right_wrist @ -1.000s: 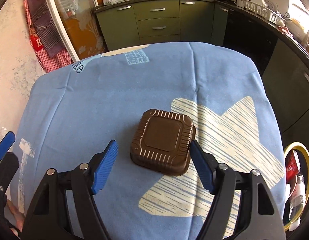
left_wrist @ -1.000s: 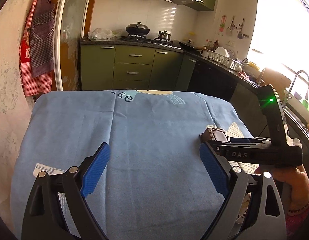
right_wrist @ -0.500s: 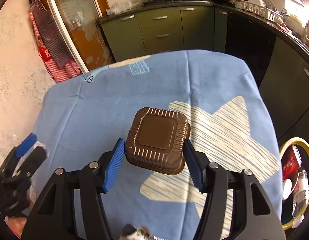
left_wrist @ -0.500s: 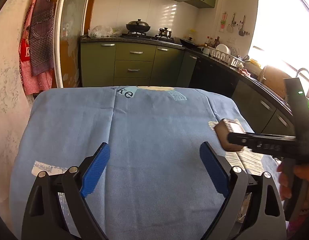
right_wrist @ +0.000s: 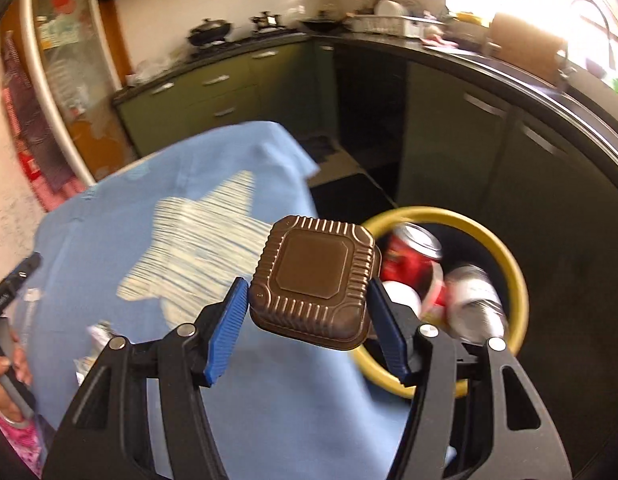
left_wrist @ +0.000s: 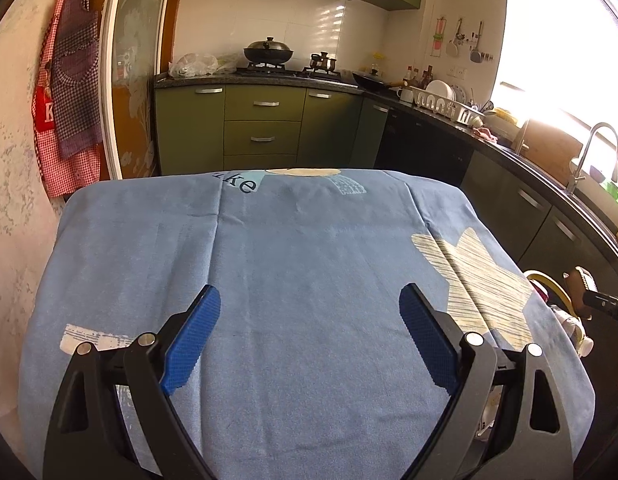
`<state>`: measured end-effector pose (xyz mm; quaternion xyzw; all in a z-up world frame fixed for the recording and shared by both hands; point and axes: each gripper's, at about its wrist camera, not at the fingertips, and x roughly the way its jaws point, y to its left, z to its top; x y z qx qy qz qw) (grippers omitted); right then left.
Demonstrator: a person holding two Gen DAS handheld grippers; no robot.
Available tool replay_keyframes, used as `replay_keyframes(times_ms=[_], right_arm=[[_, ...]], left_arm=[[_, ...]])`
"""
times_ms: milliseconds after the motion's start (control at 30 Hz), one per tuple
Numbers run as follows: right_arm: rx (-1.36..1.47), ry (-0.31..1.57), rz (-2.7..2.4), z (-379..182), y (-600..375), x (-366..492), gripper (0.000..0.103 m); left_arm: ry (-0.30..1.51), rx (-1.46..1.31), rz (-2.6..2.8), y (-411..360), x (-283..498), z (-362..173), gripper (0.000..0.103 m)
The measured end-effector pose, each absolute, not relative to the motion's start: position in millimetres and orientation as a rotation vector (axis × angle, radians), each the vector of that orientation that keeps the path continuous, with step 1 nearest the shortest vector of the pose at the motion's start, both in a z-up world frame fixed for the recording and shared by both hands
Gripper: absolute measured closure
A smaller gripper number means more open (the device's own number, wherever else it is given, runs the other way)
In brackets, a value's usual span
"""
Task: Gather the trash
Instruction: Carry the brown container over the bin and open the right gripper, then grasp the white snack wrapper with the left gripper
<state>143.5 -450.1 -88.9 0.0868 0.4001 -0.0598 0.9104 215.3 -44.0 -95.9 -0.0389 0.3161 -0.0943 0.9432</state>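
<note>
Now the right gripper (right_wrist: pixel 309 312) has its 2 blue pads pressed on opposite sides of a brown ribbed tray (right_wrist: pixel 315 280), jaws about half open around it. The tray sits bottom-up, clear of the cloth (right_wrist: pixel 149 248), at the table's right edge and just beside the yellow-rimmed bin (right_wrist: pixel 509 264). The bin stands on the floor below that edge and holds a red can (right_wrist: pixel 409 256), a silver can (right_wrist: pixel 477 304) and something white (right_wrist: pixel 401 300). Motion blur smears the cabinets and the bin's contents in the right wrist view.

The left gripper (left_wrist: pixel 305 332) hangs over the blue cloth (left_wrist: pixel 301 248) with its jaws wide apart and nothing between them. No trash shows on the cloth ahead of it. At the far right of the left wrist view, the tray (left_wrist: pixel 579 288) and a strip of the right gripper show above the bin's rim (left_wrist: pixel 549 284). A hand (right_wrist: pixel 5 384) grips the left gripper's handle at the right wrist view's left edge.
</note>
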Motion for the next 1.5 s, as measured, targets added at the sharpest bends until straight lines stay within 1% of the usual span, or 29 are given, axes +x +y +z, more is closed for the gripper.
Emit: replay_keyframes(times_ms=[167,200,267,500,667,833,967,1233,1500], right_arm=[[0.184,0.861,-0.215,-110.3,-485.7,134.4,0.044],[0.195,0.864,-0.233,-114.1,-493.2,134.1,0.041],[0.239,0.851,-0.257,-117.4,-505.6,130.8,0.040],[0.366,0.789,-0.217,-109.7,-515.0,105.5,0.039],[0.392,0.777,-0.196,-105.0,-511.6,89.6,0.036],[0.402,0.765,-0.181,-98.9,-510.2,78.4,0.036],[0.408,0.753,-0.159,-94.7,-506.9,72.5,0.035],[0.414,0.745,-0.121,-95.4,-502.0,66.2,0.034],[0.412,0.724,-0.101,-94.5,-502.7,57.5,0.034]], left_arm=[[0.653,-0.063,-0.195,-47.3,216.0,-98.8,0.013],[0.656,-0.060,-0.197,-48.1,216.1,-99.4,0.013],[0.656,-0.056,-0.198,-48.8,216.1,-99.7,0.013],[0.663,-0.052,-0.218,-51.9,215.5,-100.2,0.013],[0.665,-0.032,-0.250,-60.8,211.9,-100.3,0.011],[0.700,-0.027,-0.329,-74.8,208.6,-103.8,0.011],[0.731,0.003,-0.424,-94.0,203.7,-106.6,0.011],[0.773,0.159,-0.602,-154.0,174.6,-102.4,0.009],[0.901,0.187,-0.640,-198.7,172.1,-120.2,0.009]])
